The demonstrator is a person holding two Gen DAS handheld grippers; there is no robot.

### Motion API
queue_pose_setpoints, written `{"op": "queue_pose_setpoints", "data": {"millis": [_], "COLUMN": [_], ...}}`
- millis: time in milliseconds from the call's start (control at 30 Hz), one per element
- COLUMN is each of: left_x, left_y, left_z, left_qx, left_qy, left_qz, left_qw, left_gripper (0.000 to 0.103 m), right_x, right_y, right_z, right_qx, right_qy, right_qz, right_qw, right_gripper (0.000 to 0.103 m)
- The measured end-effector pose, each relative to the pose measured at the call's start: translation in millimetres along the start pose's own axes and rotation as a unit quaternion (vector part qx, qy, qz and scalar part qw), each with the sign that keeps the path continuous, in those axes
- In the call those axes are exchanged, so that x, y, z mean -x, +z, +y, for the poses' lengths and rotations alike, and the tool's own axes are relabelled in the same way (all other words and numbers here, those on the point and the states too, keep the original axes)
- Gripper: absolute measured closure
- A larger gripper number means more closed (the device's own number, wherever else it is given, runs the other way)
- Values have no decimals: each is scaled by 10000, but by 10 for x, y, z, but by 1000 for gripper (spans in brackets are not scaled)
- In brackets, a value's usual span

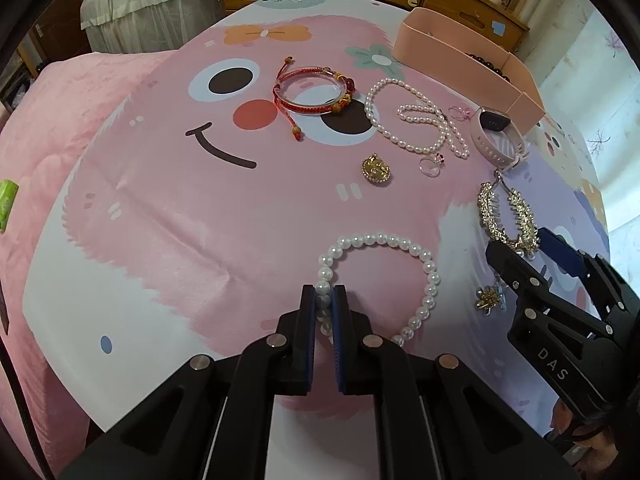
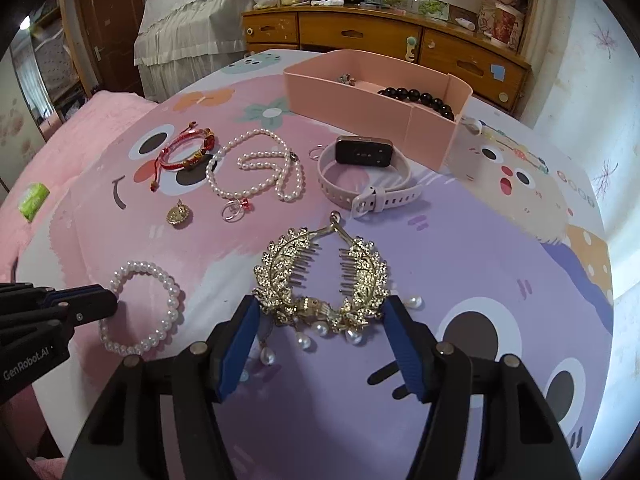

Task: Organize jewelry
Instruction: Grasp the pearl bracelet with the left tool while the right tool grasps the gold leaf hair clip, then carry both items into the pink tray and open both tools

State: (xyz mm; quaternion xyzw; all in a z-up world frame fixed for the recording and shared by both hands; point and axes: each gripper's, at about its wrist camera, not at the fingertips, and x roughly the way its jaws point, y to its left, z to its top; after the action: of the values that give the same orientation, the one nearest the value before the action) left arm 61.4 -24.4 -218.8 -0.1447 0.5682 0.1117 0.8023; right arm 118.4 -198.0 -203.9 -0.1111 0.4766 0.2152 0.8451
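A white pearl bracelet [image 1: 384,238] [image 2: 144,268] lies on the cartoon-print cloth, and my left gripper [image 1: 324,294] is shut on its left side, a few beads pinched between the blue pads. In the right wrist view my right gripper [image 2: 320,304] points down at a gold leaf-shaped hair comb [image 2: 320,272] with pearl drops. Its blue pads stand close on either side of the comb's lower end, a narrow gap showing. The left wrist view shows the same gripper [image 1: 528,248] at the comb [image 1: 508,216]. A pink box [image 2: 360,92] at the back holds a black bead bracelet [image 2: 420,98].
Spread between grippers and box: a pink watch [image 2: 360,168], a pearl necklace [image 2: 256,164], a red cord bracelet [image 2: 184,152], a gold brooch [image 2: 179,215], a ring [image 2: 236,210]. A small gold flower piece [image 1: 488,298] lies by the comb. A wooden dresser [image 2: 380,32] stands behind.
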Motion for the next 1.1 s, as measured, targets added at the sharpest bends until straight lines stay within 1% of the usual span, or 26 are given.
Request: {"op": "queue_pose_setpoints", "data": {"millis": [67, 167, 233, 300, 467, 533, 600, 700, 800, 900, 967, 1100], "left_x": [44, 145, 199, 253, 396, 465, 520, 575, 633, 728, 803, 924], "left_y": [17, 95, 142, 204, 355, 449, 559, 713, 879, 1054, 1200, 1455], "left_z": [9, -7, -19, -26, -60, -99, -144, -185, -271, -367, -429, -515], "left_qx": [-20, -239, -344, -414, -654, -835, -1023, -1196, -1567, -1942, -2121, -2287], "left_qy": [-60, -140, -178, -300, -502, -507, -483, -559, -535, -559, -661, -877], "left_qz": [-63, -299, -411, -482, -580, -624, -604, -526, -473, -507, -558, -713], "left_qw": [10000, 9992, 9984, 9975, 9949, 9933, 9917, 9899, 9851, 9781, 9734, 9669], "left_gripper": [98, 98, 98, 98, 98, 98, 98, 98, 98, 98, 98, 98], "right_x": [13, 74, 106, 156, 276, 346, 411, 497, 563, 649, 693, 734], "right_y": [-1, -7, 1, 14, 109, 180, 256, 398, 559, 748, 835, 1051], "right_z": [-26, -69, -78, -77, -73, -70, -80, -90, -134, -183, -204, -273], "right_qx": [-126, -380, -451, -484, -631, -734, -830, -959, -1189, -1303, -1313, -1335], "right_qy": [75, 157, 249, 345, 438, 460, 499, 475, 556, 536, 483, 273], "right_qz": [9, -11, -32, -100, -229, -294, -402, -535, -592, -785, -912, -1156], "right_qw": [9999, 9992, 9987, 9982, 9968, 9958, 9945, 9928, 9896, 9869, 9860, 9839], "right_gripper": [39, 39, 40, 40, 40, 40, 40, 40, 40, 40, 40, 39]}}
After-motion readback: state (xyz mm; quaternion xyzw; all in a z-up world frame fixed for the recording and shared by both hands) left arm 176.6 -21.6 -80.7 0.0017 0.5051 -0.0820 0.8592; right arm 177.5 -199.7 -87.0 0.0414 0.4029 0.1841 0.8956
